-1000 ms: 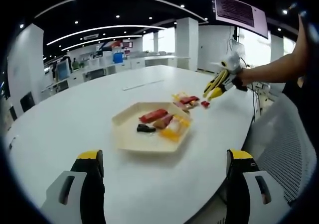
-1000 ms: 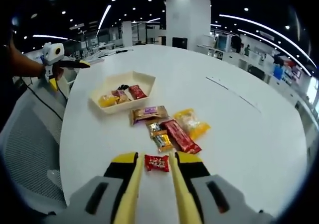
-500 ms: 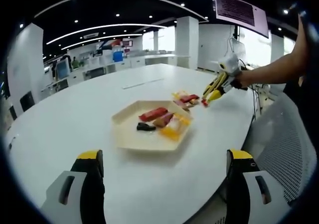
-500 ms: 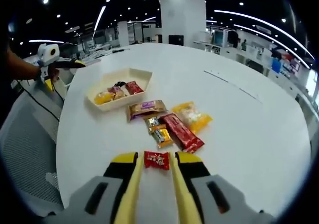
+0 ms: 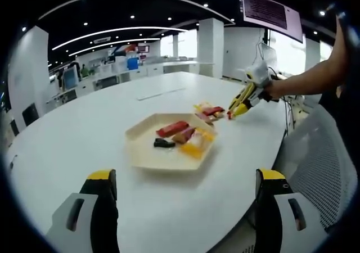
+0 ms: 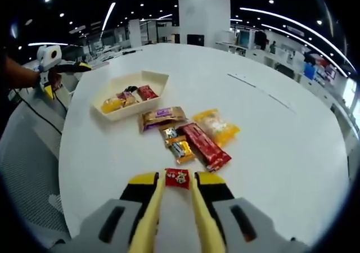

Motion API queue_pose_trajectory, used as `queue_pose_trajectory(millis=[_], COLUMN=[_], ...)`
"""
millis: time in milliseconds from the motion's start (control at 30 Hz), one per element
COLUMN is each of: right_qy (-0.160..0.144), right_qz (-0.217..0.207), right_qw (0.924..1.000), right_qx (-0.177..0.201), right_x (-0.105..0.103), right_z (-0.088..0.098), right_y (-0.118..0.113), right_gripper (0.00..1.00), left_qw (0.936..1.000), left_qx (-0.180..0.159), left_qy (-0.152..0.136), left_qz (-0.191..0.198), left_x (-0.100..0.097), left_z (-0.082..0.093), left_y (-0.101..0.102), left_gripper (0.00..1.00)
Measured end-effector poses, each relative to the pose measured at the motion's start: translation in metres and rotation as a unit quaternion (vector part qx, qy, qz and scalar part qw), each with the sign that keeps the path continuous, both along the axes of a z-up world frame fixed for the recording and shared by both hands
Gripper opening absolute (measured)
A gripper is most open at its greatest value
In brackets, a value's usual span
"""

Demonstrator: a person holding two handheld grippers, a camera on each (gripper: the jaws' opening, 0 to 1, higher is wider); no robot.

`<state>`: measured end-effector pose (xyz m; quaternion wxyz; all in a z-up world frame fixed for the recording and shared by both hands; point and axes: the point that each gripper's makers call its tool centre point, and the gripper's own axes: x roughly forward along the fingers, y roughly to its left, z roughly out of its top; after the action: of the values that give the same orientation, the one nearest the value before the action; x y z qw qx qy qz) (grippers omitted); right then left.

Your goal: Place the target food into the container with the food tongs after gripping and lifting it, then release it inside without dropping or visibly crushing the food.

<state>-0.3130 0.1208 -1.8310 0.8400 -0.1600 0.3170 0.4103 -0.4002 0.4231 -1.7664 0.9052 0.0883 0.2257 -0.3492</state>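
Observation:
A small red candy (image 6: pixel 178 177) sits pinched between the yellow jaws of my right gripper (image 6: pixel 176 181), just above the white table. In the left gripper view the same right gripper (image 5: pixel 238 103) hovers beside the snack pile with the red candy (image 5: pixel 229 114) at its tip. The pale hexagonal tray (image 6: pixel 156 78) holds several wrapped snacks. From the left gripper view the tray (image 5: pixel 144 153) lies mid-table ahead of my left gripper (image 5: pixel 187 177), whose jaws stand wide apart with nothing between them.
Loose snacks lie between candy and tray: a brown packet (image 6: pixel 163 117), a yellow packet (image 6: pixel 216 126), a long red packet (image 6: pixel 203 147) and a small bar (image 6: pixel 179 147). The left gripper (image 6: pixel 61 67) hangs beyond the table's edge. A mesh chair (image 5: pixel 323 163) stands beside the table.
The right gripper, with the red candy in its jaws, has risen slightly off the table and edged toward the snack pile. The left gripper has stayed still and open.

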Motion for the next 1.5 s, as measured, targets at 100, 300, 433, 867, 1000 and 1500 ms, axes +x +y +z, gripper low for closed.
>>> queue_pose_trajectory(millis=[100, 300, 433, 867, 1000, 1500], right_qy=[0.0, 0.008, 0.011, -0.003, -0.006, -0.037], right_qz=[0.003, -0.007, -0.009, -0.013, -0.011, 0.024], right_qw=[1.0, 0.9999, 0.9999, 0.9997, 0.9997, 0.9982], right_qx=[-0.002, 0.007, 0.001, 0.018, 0.02, 0.04], right_x=[-0.002, -0.001, 0.0, 0.007, 0.007, 0.02], right_z=[0.0, 0.003, 0.002, 0.028, 0.032, 0.081], right_y=[0.001, 0.001, -0.001, 0.001, 0.003, 0.057], right_gripper=[0.22, 0.2, 0.2, 0.21, 0.21, 0.21], left_qw=[1.0, 1.0, 1.0, 0.9999, 0.9998, 0.9996], left_qx=[-0.001, -0.001, -0.002, -0.008, -0.013, -0.018], left_qy=[0.0, -0.001, -0.002, -0.009, -0.011, -0.018], left_qz=[0.0, 0.0, 0.002, 0.005, 0.008, 0.012], left_x=[0.0, 0.0, 0.0, 0.001, 0.002, 0.003], left_z=[0.0, 0.001, 0.002, 0.005, 0.007, 0.011], left_y=[0.0, 0.0, 0.0, 0.001, 0.002, 0.003], left_gripper=[0.99, 0.99, 0.99, 0.99, 0.99, 0.99])
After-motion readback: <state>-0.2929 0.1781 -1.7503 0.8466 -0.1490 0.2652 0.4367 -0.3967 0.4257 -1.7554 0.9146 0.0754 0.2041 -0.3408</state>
